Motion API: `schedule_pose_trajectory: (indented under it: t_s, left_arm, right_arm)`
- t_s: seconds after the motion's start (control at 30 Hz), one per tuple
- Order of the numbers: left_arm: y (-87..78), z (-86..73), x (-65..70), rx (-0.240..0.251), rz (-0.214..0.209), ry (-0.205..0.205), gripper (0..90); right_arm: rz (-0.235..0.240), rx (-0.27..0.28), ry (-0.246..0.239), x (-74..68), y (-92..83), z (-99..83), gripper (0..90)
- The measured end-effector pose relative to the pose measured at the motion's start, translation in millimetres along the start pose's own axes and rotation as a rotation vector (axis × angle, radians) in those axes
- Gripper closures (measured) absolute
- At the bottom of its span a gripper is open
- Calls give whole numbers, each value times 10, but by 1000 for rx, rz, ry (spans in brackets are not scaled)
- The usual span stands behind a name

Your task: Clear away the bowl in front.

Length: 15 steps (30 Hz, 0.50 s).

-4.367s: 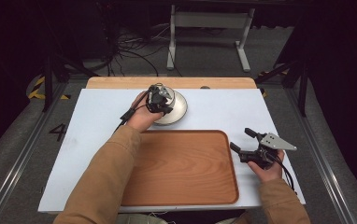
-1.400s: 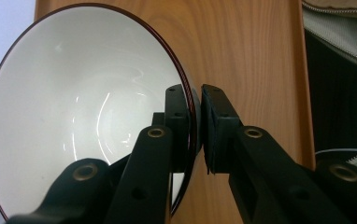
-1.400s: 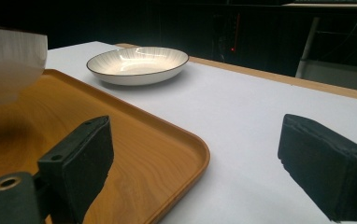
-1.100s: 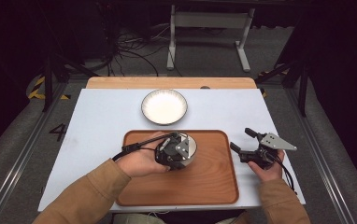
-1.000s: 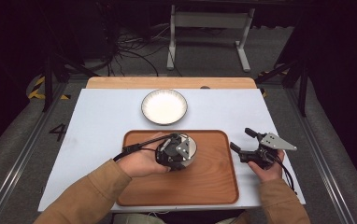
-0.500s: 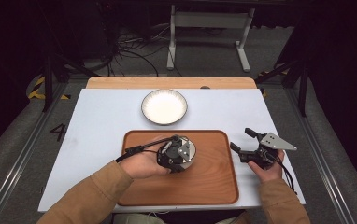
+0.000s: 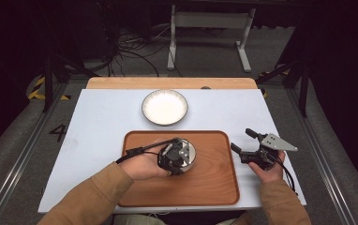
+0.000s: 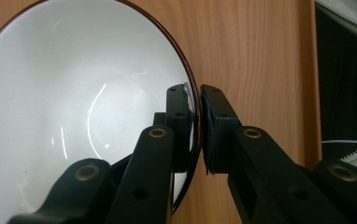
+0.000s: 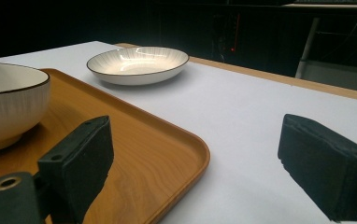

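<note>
**Bowl pinched at its rim on the tray**

On the bench (image 7: 97, 122) I count one wooden tray (image 7: 214, 187), one bowl (image 7: 190, 152) and one shallow plate (image 7: 164, 107), plus my two grippers. From the high view, the bowl sits on the tray a little toward 11 o'clock of the tray's middle. My left gripper (image 7: 175, 157) is on it, and in the left gripper view its fingers (image 8: 216, 126) pinch the bowl's (image 8: 74, 107) dark-edged rim, one pad inside the white wall and one outside, over the tray's (image 8: 260, 56) wood grain.

My right gripper (image 7: 242, 140) rests over the bench just off the tray's 3 o'clock edge, fingers spread wide with nothing between them. In the right gripper view those fingers (image 9: 81, 154) frame the tray's (image 9: 167, 144) rounded corner, with the bowl (image 9: 8, 107) at 9 o'clock and the plate (image 9: 137, 63) farther off toward 11 o'clock.

The plate stands on bare bench at 12 o'clock of the tray, apart from it. Beyond the bench lie floor cables (image 7: 130, 51) and a metal stand (image 7: 210, 28).
</note>
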<state>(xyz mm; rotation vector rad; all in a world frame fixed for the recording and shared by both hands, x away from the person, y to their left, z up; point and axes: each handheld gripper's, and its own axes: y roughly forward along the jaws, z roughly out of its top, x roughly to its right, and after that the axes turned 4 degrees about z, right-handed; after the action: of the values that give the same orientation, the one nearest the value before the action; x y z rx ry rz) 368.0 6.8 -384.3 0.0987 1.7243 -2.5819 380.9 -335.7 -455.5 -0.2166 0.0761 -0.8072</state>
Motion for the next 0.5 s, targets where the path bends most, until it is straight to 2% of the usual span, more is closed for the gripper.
schedule_pose_trajectory:
  t_s: [0.17,0.2,0.5]
  left_arm:
    - [13,-8,0,-6,-12,2,829]
    - [19,-12,8,-3,-18,-9,829]
    - [91,-15,40,-23,-51,10,793]
  right_arm:
    - [0,0,0,0,0,0,110]
    - [0,0,0,0,0,0,110]
    - [-1,0,0,0,0,0,110]
